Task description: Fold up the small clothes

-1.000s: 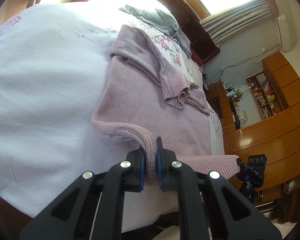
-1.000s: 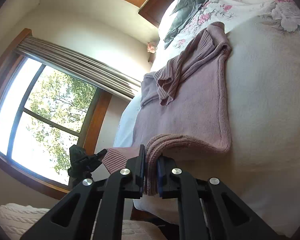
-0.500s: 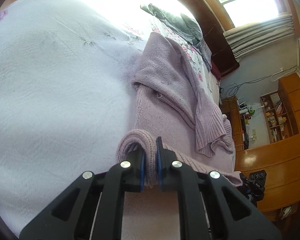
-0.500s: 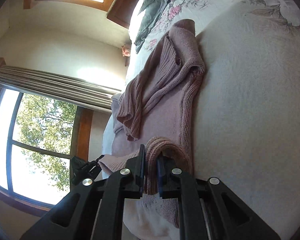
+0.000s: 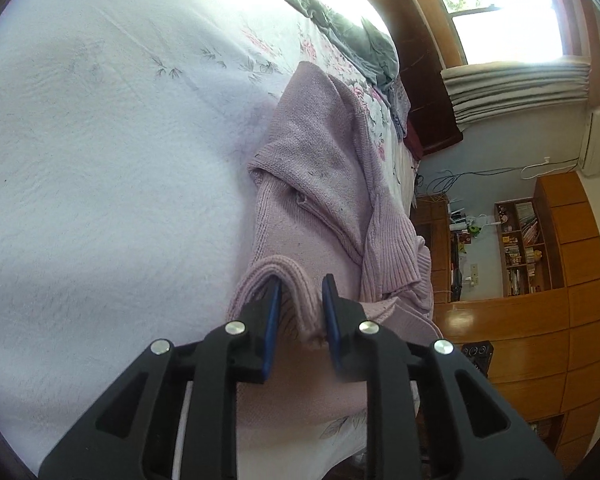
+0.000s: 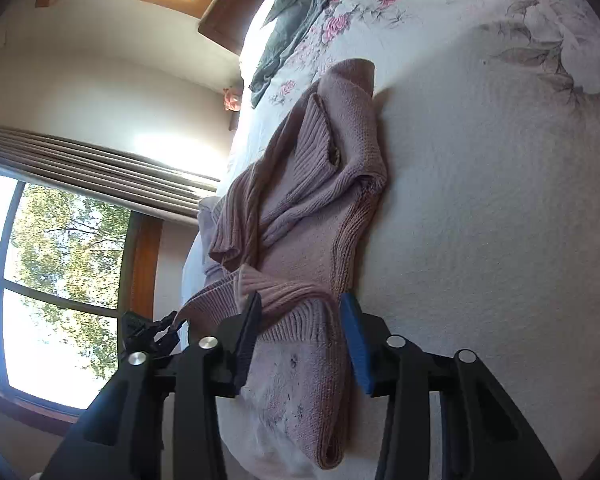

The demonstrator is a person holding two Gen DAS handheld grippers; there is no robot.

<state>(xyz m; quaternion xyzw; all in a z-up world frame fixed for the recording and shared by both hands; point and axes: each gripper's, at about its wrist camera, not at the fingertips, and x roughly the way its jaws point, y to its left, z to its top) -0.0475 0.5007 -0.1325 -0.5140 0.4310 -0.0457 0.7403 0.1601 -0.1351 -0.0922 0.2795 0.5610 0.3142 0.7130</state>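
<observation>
White bedspread point(image 5: 100, 168) — pink sweater point(image 5: 320, 184) hem between left tongs point(image 5: 299, 304), right tongs point(image 6: 300, 320); both apart.

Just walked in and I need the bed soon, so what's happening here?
A person is folding a pink knit sweater on the bed with a pair of handheld tongs in each hand. The sweater's bottom hem has been brought up over its body. Both the left tongs and the right tongs stand open around the ribbed hem, so the fold looks just laid down. A grey garment lies near the headboard.
</observation>
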